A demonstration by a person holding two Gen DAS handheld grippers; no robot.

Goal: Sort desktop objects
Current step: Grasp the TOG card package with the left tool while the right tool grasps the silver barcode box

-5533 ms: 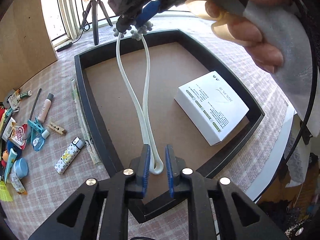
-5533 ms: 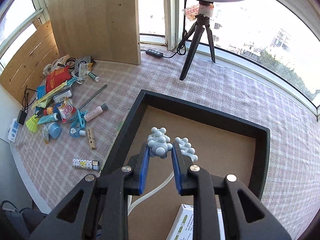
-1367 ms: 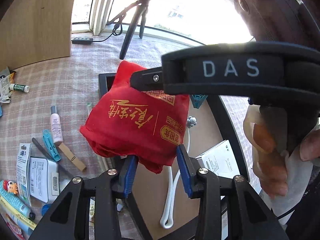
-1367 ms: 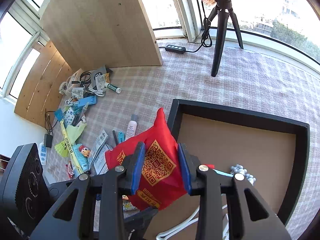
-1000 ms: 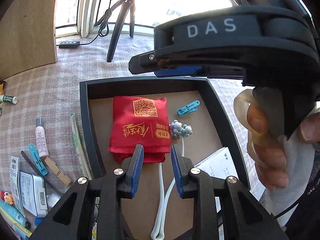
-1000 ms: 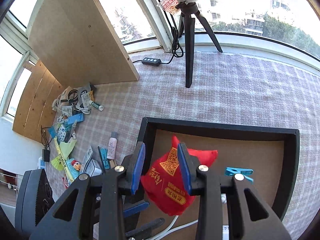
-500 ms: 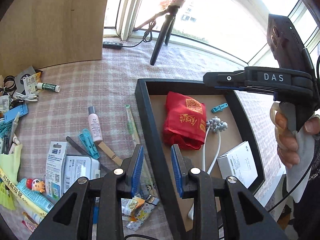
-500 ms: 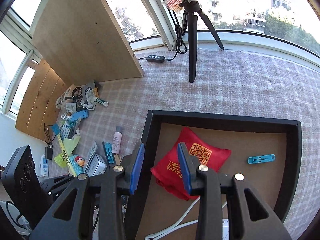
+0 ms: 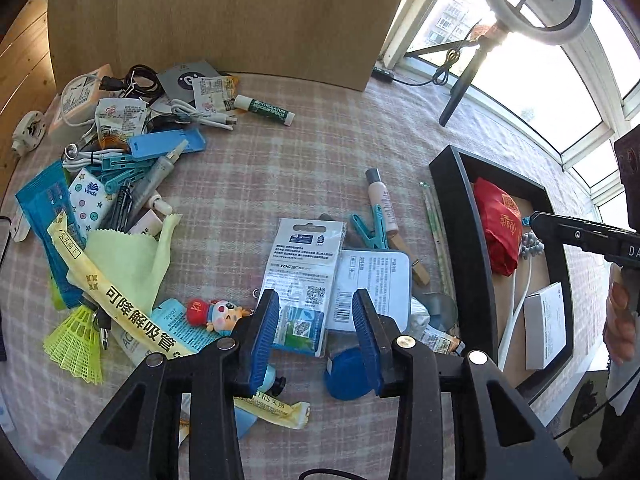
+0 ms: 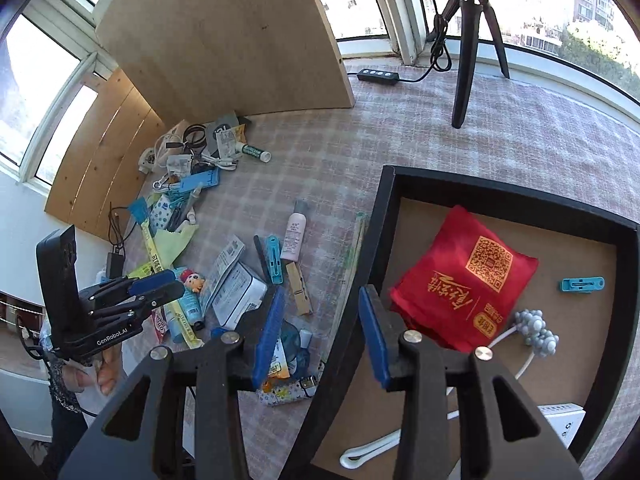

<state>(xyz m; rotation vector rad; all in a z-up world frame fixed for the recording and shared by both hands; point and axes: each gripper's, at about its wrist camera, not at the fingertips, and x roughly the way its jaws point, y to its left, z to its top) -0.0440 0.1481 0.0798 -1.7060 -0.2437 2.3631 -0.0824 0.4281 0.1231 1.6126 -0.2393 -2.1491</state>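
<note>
Desk (image 10: 400,148): pink-and-grey checked cloth fills both views; unsorted clutter sits on its left half in each.
Black rectangular tray with brown floor (image 10: 384,220): right side of both views; already holds the red fabric bag (image 10: 464,276) printed with gold characters and a QR code, a white cord with a grey beaded end (image 10: 536,332), a small blue clip (image 10: 582,284) and a white box (image 9: 546,330).
Left gripper (image 9: 314,330): bottom centre of its own view, blue pads spread and just widened further, nothing between them; it hangs over the white carded packets (image 9: 304,264).
Right gripper (image 10: 320,334): bottom centre of its view, also spread and just widened, empty, straddling the tray's near-left wall.
Step in hand, as I judge it: choosing the next loose item. Best to drop straight over one separate piece, such as the pink tube with a grey cap (image 9: 382,204), rather than the overlapped packets, and close across its narrow side.
Writing: "TOG" on the card; "Vinda" on the tissue pack (image 9: 88,204); "GenRobot.AI" on the left gripper's body in the right view.
</note>
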